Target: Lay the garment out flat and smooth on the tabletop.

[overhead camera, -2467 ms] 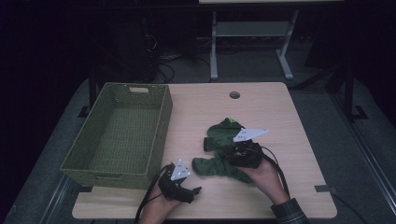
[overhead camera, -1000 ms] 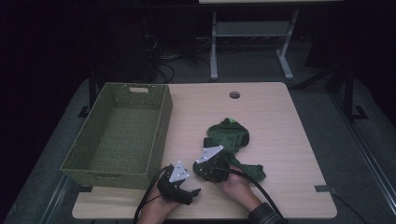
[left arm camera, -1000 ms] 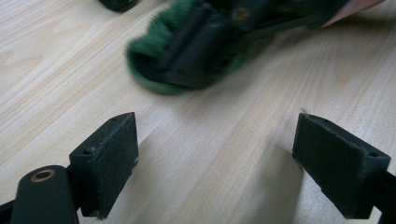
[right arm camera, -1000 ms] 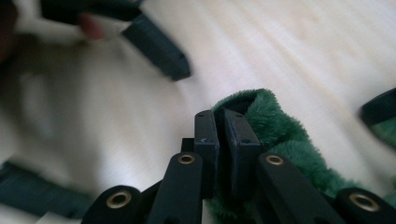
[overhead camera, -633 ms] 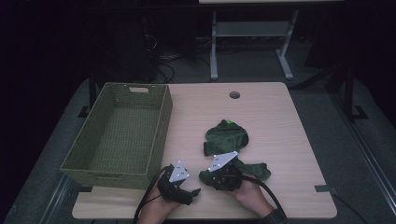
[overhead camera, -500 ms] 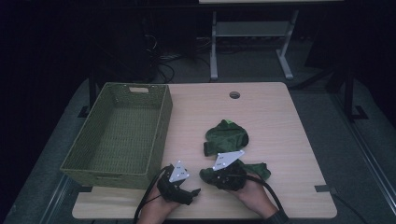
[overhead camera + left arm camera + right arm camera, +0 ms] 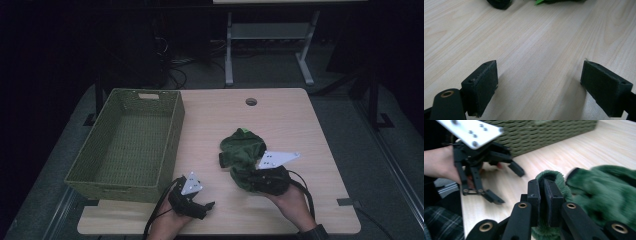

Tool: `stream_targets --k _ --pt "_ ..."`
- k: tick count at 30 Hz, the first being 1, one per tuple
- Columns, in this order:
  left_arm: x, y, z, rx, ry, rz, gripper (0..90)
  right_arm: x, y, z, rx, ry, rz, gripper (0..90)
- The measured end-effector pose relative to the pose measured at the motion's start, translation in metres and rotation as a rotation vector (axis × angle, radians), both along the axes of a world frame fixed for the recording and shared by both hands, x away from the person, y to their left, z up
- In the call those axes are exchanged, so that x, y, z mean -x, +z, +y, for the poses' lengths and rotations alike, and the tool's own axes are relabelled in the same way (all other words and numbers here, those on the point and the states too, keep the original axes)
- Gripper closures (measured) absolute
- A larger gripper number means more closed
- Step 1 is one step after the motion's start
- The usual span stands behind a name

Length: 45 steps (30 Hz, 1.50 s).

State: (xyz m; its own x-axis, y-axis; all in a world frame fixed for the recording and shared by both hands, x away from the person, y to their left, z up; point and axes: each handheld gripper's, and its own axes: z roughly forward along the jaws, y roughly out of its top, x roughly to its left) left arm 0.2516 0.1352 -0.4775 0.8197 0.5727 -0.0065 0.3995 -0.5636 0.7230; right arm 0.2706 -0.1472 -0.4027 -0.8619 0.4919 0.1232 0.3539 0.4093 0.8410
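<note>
A dark green fuzzy cloth (image 7: 242, 147) lies bunched on the wooden table (image 7: 285, 115), right of the middle. My right gripper (image 7: 246, 179) is at the cloth's near edge, shut on a fold of it. In the right gripper view the jaws (image 7: 545, 192) pinch a looped fold, and the rest of the cloth (image 7: 604, 192) spreads to the right. My left gripper (image 7: 201, 210) rests near the front edge, open and holding nothing. Its pads (image 7: 482, 86) stand wide apart over bare wood, with the cloth's edge (image 7: 559, 1) far ahead.
A green woven basket (image 7: 172, 135) stands at the table's left, close to the left gripper, its wall (image 7: 536, 132) in the right gripper view. A round cable hole (image 7: 251, 101) sits near the far edge. Dark floor and a metal stand lie beyond.
My right gripper has moved to the right and a little up, away from the left gripper, with the cloth's fold in it. The cloth has gathered into a tighter heap. The left gripper stayed put.
</note>
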Motion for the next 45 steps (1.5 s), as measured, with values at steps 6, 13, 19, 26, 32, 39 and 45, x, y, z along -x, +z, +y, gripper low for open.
stream_targets --k 6,13,19,26,32,39,45 --pt "0.000 0.000 0.000 0.000 0.000 -0.001 13.7 -0.008 -0.007 -0.019 0.021 -0.080 0.011 82.3" --pt "0.000 0.000 0.000 -0.004 -0.003 -0.001 13.7 -0.020 -0.024 -0.038 0.086 -0.170 0.058 80.8" --pt "-0.001 0.000 0.000 -0.006 -0.004 -0.004 13.7 -0.028 -0.035 -0.037 0.079 -0.138 0.143 81.4" --pt "-0.001 0.000 0.000 -0.006 -0.004 -0.004 13.7 -0.028 -0.040 -0.020 0.073 -0.077 0.161 82.1" --pt "-0.001 0.000 0.000 -0.005 -0.002 -0.002 13.7 -0.037 -0.056 -0.013 0.202 -0.145 0.154 82.9" --pt "-0.002 0.000 0.000 -0.008 -0.007 -0.003 13.5 -0.035 -0.049 -0.018 0.195 -0.176 0.125 67.4" --pt "-0.002 0.000 0.000 -0.007 -0.009 0.000 13.4 -0.026 -0.030 -0.045 0.125 -0.210 0.084 62.0"
